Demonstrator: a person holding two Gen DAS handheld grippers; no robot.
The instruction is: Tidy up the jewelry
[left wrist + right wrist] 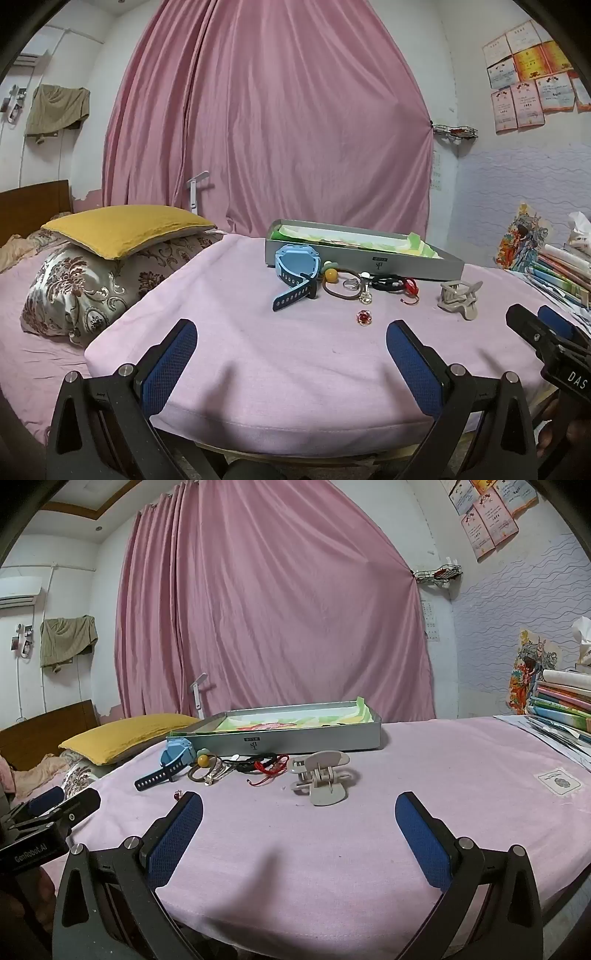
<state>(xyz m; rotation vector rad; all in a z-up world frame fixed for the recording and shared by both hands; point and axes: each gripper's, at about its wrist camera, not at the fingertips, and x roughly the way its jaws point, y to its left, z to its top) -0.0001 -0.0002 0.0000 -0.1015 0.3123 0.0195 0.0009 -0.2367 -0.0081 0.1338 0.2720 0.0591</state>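
Note:
A shallow grey tin box stands open on the pink-covered table. In front of it lie a blue watch, a brown hair tie with a yellow bead, a silver ring, a black and red cord bracelet, a red gem ring and a beige hair claw. My left gripper is open and empty, short of the jewelry. My right gripper is open and empty, just in front of the hair claw.
A stack of books and papers sits at the table's right. A bed with a yellow pillow lies to the left. A pink curtain hangs behind. A small white label lies on the cloth.

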